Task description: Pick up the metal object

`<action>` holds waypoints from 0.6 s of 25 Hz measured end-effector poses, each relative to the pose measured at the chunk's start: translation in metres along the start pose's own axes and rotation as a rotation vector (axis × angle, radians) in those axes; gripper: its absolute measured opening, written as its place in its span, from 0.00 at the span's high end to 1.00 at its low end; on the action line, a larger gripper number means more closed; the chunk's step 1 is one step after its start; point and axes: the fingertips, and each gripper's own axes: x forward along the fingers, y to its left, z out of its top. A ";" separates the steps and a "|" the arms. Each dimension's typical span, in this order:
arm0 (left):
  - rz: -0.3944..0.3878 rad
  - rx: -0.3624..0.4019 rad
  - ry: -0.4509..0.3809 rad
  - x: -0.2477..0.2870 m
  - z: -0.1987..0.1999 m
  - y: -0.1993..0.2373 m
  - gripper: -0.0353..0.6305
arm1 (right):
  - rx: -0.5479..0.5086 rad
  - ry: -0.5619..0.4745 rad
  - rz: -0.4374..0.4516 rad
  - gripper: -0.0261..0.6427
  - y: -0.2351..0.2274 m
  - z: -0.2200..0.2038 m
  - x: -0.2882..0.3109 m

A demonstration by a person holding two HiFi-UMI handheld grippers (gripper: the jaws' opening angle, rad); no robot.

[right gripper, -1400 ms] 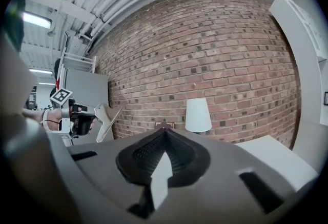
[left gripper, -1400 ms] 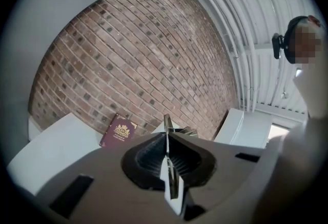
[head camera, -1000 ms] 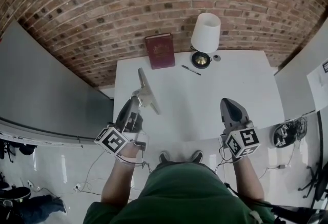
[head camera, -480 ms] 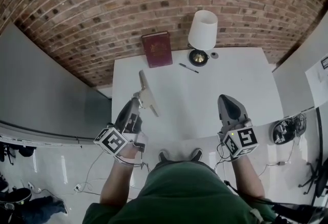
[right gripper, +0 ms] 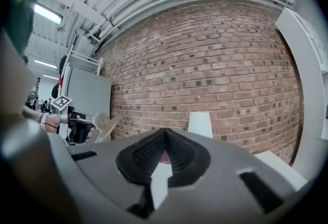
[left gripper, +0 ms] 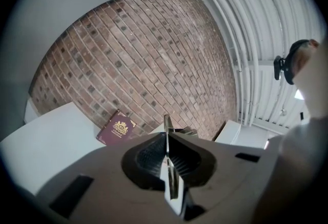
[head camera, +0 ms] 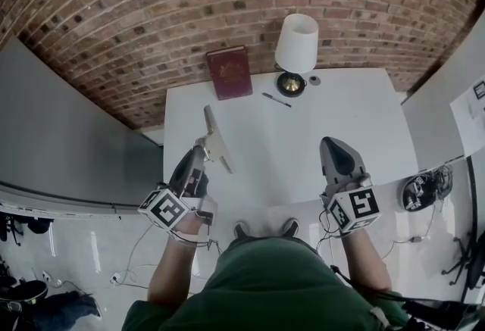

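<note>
The metal object [head camera: 214,138], a flat grey piece with a long narrow blade, is held above the left side of the white table [head camera: 303,148]. My left gripper [head camera: 200,148] is shut on its near end. In the left gripper view I see it edge-on as a thin strip [left gripper: 168,166] pinched between the pads, its tip sticking out ahead of the left gripper [left gripper: 167,138]. My right gripper [head camera: 334,145] hovers over the table's front right, shut, with nothing in it. From the right gripper [right gripper: 165,138] view, the metal object [right gripper: 105,124] shows at far left.
A dark red book [head camera: 229,73] leans at the back against the brick wall. Beside it stands a white-shaded lamp [head camera: 297,43], with a pen [head camera: 276,100] in front and a small round thing [head camera: 314,81] to its right. A dark bag [head camera: 424,192] lies on the floor right.
</note>
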 end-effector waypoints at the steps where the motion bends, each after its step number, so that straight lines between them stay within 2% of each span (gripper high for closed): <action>1: 0.001 0.001 0.002 0.000 -0.001 0.001 0.93 | 0.002 0.002 0.003 0.96 0.000 0.000 0.000; 15: -0.003 -0.019 0.007 0.001 -0.005 0.001 0.93 | 0.014 -0.018 0.007 0.96 0.000 0.002 0.001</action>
